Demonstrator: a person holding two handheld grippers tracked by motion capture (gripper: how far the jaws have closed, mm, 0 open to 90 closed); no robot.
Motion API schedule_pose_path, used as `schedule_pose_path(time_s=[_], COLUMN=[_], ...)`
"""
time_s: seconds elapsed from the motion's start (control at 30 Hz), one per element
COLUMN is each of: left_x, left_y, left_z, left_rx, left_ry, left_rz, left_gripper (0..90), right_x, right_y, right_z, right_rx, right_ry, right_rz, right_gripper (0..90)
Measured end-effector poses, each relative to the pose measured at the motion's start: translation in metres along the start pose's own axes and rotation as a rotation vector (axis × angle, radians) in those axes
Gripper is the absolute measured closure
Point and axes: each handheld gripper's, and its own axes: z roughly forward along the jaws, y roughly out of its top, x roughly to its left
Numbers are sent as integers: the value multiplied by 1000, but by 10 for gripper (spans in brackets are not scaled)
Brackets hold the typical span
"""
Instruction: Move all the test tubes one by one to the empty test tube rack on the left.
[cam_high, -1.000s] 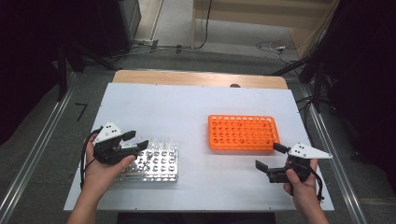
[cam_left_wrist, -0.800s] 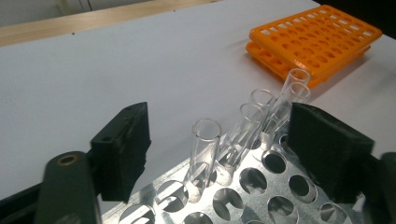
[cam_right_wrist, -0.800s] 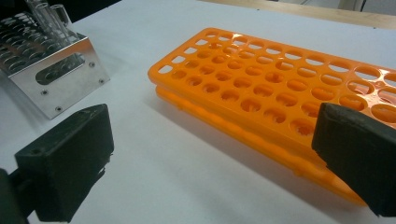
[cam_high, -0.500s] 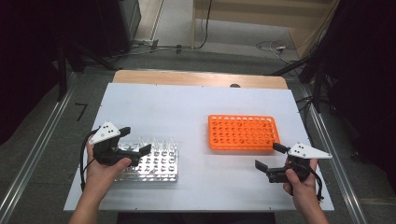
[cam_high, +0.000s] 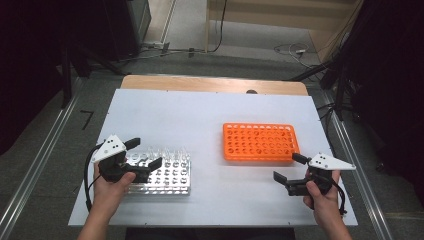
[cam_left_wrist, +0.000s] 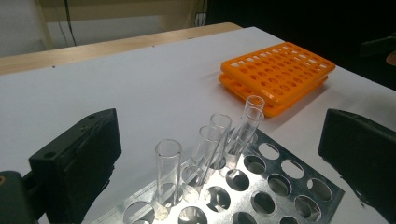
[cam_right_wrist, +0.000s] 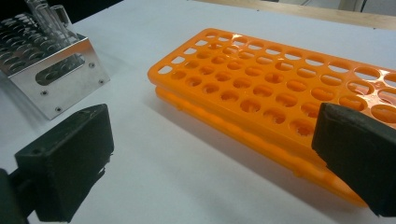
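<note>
A shiny metal tube rack (cam_high: 170, 180) lies at the near left of the white table (cam_high: 200, 115), with several clear glass tubes (cam_high: 167, 151) upright along its far edge. My left gripper (cam_high: 145, 152) hovers open over the rack's left part. In the left gripper view the tubes (cam_left_wrist: 168, 158) stand between my left gripper's (cam_left_wrist: 219, 158) wide-apart jaws, untouched. An empty orange rack (cam_high: 260, 141) lies at the right. My right gripper (cam_high: 287, 167) is open just in front of its near right corner, and the right gripper view shows the orange rack (cam_right_wrist: 261, 88) beyond my right gripper (cam_right_wrist: 215, 163).
A wooden strip (cam_high: 210, 84) runs along the table's far edge. Metal rails (cam_high: 35, 165) flank the table on both sides, and cables lie on the floor behind. The right gripper view has the metal rack (cam_right_wrist: 51, 79) at far left.
My left gripper has drifted slightly left and nearer the person over the metal rack. The right gripper has hardly moved.
</note>
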Motion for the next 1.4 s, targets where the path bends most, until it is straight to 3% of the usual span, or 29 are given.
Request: schedule_pose_path(time_s=[0.77,1.4], left_x=[3,9], left_y=[-21,-40], left_z=[-32,-63], left_rx=[-50,-83], left_ry=[38,85], left_rz=[-5,0], left_gripper=[0,0], right_x=[-5,-19], right_y=[-2,-9], right_z=[-3,-9], right_rx=[-10,-30], right_ry=[-10,-38], right_rz=[7,25], right_gripper=[0,0])
